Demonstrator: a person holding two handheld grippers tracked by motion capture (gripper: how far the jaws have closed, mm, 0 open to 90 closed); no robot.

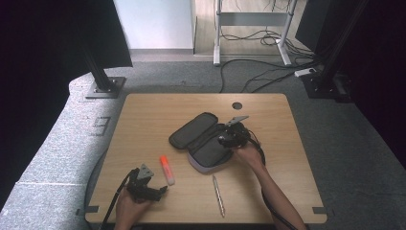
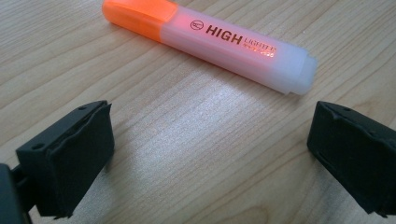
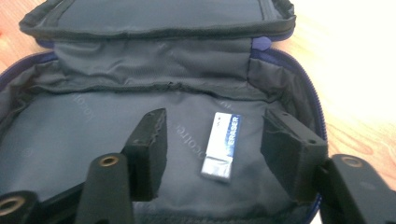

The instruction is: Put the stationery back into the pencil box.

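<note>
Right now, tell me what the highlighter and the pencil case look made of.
Highlighter: seems plastic, with a frosted translucent barrel, glossy orange cap and printed lettering. Pencil case: looks like woven fabric, its dark lining creased with a slight sheen, stitched seams and a zip around the edge.

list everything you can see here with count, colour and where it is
pencil case: 1, dark grey, open, table centre
eraser: 1, white with blue sleeve, inside the case
highlighter: 1, orange cap, pale body, left front of table
pen: 1, silver-grey, front centre
table: 1, light wood
left gripper: 1, black, jaws apart just short of the highlighter
right gripper: 1, black, jaws apart either side of the eraser
</note>
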